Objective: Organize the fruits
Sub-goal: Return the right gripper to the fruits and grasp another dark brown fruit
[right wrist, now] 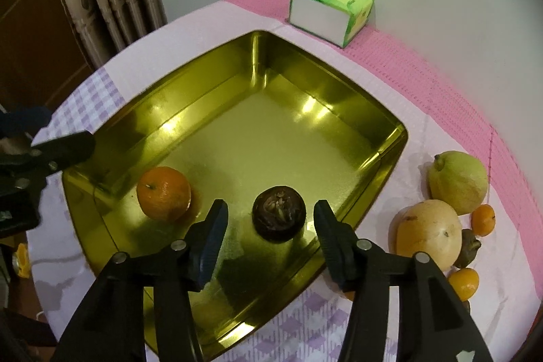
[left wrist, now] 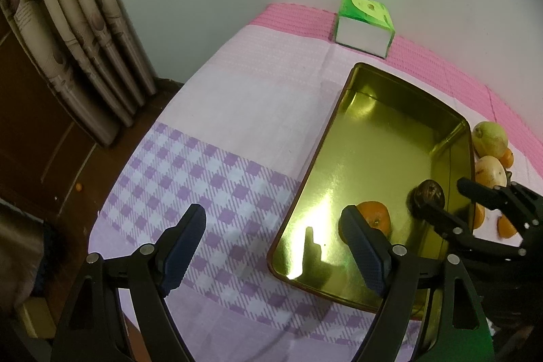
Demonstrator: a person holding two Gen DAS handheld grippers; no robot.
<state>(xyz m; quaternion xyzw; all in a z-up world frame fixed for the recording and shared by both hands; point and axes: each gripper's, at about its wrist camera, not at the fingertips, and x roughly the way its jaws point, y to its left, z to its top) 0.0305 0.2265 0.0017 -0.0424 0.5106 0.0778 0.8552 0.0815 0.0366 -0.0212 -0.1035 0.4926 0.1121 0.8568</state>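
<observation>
A gold metal tray (right wrist: pixel 393 155) lies on the table; it also shows in the left wrist view (left wrist: pixel 312 165). In it sit an orange (right wrist: pixel 164 193) (left wrist: pixel 376 216) and a dark brown round fruit (right wrist: pixel 279 213) (left wrist: pixel 428 194). My right gripper (right wrist: pixel 270 219) is open, its fingers on either side of the dark fruit and apart from it. My left gripper (left wrist: pixel 273 226) is open and empty, over the tray's left rim. Right of the tray lie a green pear (right wrist: pixel 458 180), a yellow fruit (right wrist: pixel 429 229), small oranges (right wrist: pixel 483 219) and a small dark fruit (right wrist: pixel 468 248).
A green and white tissue box (right wrist: pixel 331 12) (left wrist: pixel 364 26) stands at the back by the wall. A pink and purple checked cloth (left wrist: pixel 210 165) covers the table. Curtains (left wrist: pixel 78 22) hang at the left beyond the table edge.
</observation>
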